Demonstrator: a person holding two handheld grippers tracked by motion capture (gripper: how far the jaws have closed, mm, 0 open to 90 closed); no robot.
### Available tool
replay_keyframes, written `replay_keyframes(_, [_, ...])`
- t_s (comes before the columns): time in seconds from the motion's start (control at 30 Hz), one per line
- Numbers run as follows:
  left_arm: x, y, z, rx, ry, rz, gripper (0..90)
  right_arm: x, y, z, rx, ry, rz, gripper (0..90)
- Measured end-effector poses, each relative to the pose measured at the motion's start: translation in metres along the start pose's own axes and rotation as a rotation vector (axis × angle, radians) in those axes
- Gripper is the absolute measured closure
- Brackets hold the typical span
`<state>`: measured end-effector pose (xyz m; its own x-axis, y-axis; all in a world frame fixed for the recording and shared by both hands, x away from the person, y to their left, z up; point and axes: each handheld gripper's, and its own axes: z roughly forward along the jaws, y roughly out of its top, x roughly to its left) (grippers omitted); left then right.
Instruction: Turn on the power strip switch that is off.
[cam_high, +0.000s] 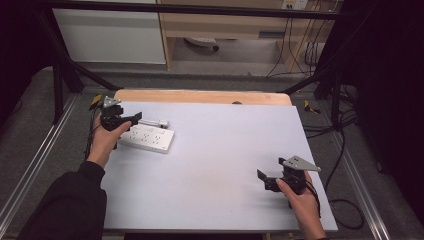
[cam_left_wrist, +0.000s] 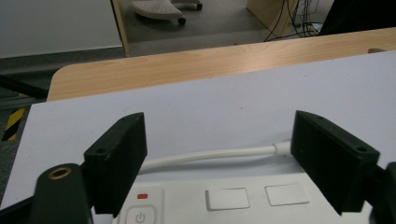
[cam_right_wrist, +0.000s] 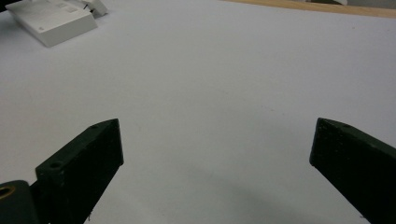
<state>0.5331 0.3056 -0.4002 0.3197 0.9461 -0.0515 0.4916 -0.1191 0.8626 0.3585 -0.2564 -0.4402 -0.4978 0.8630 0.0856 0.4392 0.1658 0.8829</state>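
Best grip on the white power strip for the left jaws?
Probably across the power strip's narrow width at its near left end, coming from above. The body is long, flat and lies flat on the white mat. The left gripper already straddles the switch end with jaws open. Stay clear of the cable along the far edge.

One white power strip (cam_high: 148, 137) lies on the counter (cam_high: 220, 165), and one white cable (cam_left_wrist: 210, 155) runs along its far side, where one small white block (cam_high: 154, 122) also lies. On the strip's top, the left gripper view shows one power button (cam_left_wrist: 140, 217), one small red light (cam_left_wrist: 143, 196) and two blank square covers (cam_left_wrist: 227, 199). Two tools are present, the left tool (cam_high: 122, 120) and the right tool (cam_high: 267, 179), each with two black jaws.
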Motion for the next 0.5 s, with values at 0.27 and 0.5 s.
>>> replay_keyframes(0.27, [0.0026, -0.0045, 0.0041, 0.032, -0.009, -0.001, 37.2, 0.0001, -0.0001, 0.0007, 0.004, 0.002, 0.0, 3.2])
replay_keyframes(0.5, [-0.0005, -0.0071, 0.0061, 0.073, -0.032, 0.035, 53.3, 0.0002, 0.0004, 0.001, 0.003, 0.004, 0.006, 3.3])
